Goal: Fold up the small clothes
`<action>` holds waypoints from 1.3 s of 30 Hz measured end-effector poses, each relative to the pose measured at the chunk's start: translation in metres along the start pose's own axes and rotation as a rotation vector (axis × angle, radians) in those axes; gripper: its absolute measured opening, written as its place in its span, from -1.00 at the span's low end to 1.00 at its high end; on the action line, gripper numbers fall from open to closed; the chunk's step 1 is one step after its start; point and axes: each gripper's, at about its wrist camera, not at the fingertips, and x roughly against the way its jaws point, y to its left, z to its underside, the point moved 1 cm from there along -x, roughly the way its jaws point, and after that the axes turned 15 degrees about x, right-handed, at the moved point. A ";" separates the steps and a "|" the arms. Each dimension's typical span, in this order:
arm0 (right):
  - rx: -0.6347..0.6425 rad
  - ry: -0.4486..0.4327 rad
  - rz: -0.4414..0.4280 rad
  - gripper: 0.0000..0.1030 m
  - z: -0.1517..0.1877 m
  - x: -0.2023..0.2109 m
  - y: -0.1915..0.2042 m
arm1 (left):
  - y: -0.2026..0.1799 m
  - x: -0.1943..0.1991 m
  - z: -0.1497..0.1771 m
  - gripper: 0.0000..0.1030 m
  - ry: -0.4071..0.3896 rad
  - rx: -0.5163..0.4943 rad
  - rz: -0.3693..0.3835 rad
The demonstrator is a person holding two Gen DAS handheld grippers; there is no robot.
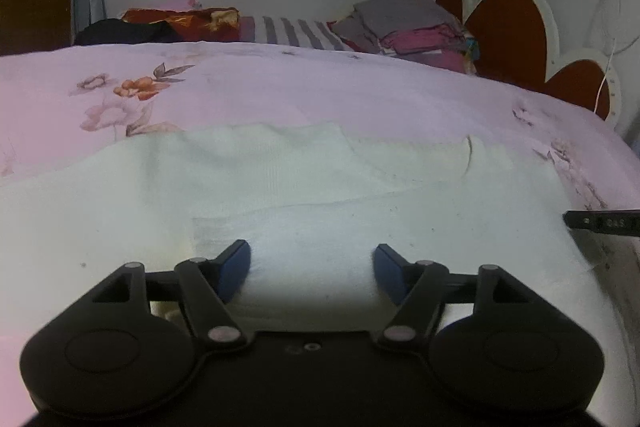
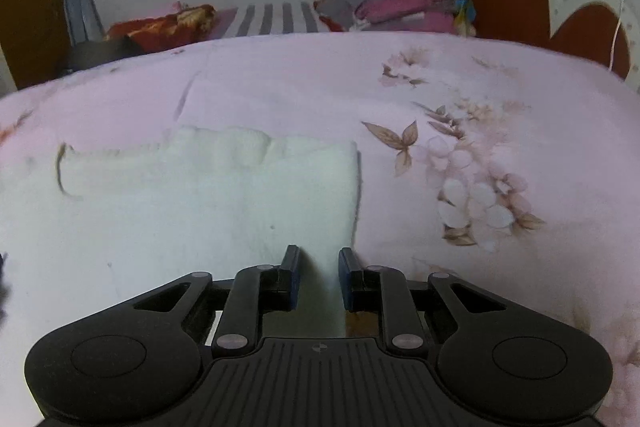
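A white knitted garment (image 1: 320, 187) lies spread on the pink flowered bedsheet (image 1: 280, 87), with a folded sleeve across its far part. My left gripper (image 1: 312, 267) is low over its near part and stands open, a hump of the white cloth between the blue pads. In the right wrist view the same garment (image 2: 200, 207) fills the left half, its straight right edge running down into my right gripper (image 2: 319, 267). Those jaws stand narrow with the white cloth filling the gap between them. A black fingertip (image 1: 600, 223) of the right gripper shows at the right edge of the left wrist view.
A stack of folded clothes (image 1: 416, 31) sits at the far side of the bed beside the red heart-shaped headboard (image 1: 508, 35). A red patterned cloth (image 1: 180, 23) and a dark garment (image 1: 120, 33) lie at the far left, under the window. A white cable (image 1: 608, 67) hangs at the right wall.
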 end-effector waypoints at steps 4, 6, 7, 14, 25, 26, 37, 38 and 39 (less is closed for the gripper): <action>-0.019 -0.046 -0.009 -0.61 0.005 0.028 -0.001 | 0.014 0.020 -0.001 0.57 -0.050 0.053 -0.003; -0.017 -0.058 -0.006 -0.61 0.011 0.042 0.001 | 0.030 0.035 0.002 0.69 -0.085 0.090 -0.025; -0.016 -0.061 -0.007 -0.60 0.015 0.048 0.003 | 0.041 0.044 0.005 0.72 -0.099 0.109 -0.043; 0.015 -0.054 -0.020 0.17 0.047 0.080 0.023 | 0.137 0.112 0.024 0.70 -0.187 0.256 -0.189; -0.174 -0.011 -0.003 0.17 0.042 0.078 0.026 | 0.305 0.185 0.029 0.49 -0.338 0.747 -0.268; -0.183 -0.014 -0.002 0.17 0.040 0.079 0.027 | 0.316 0.187 0.029 0.43 -0.350 0.795 -0.238; -0.128 -0.065 0.004 0.06 0.022 0.093 0.059 | 0.374 0.157 0.012 -0.77 -0.435 1.079 -0.099; -0.125 -0.065 0.004 -0.04 0.022 0.093 0.059 | 0.377 0.155 0.012 -0.93 -0.413 1.085 -0.105; -0.126 -0.064 0.003 -0.07 0.021 0.093 0.058 | 0.380 0.154 0.013 -0.93 -0.410 1.091 -0.100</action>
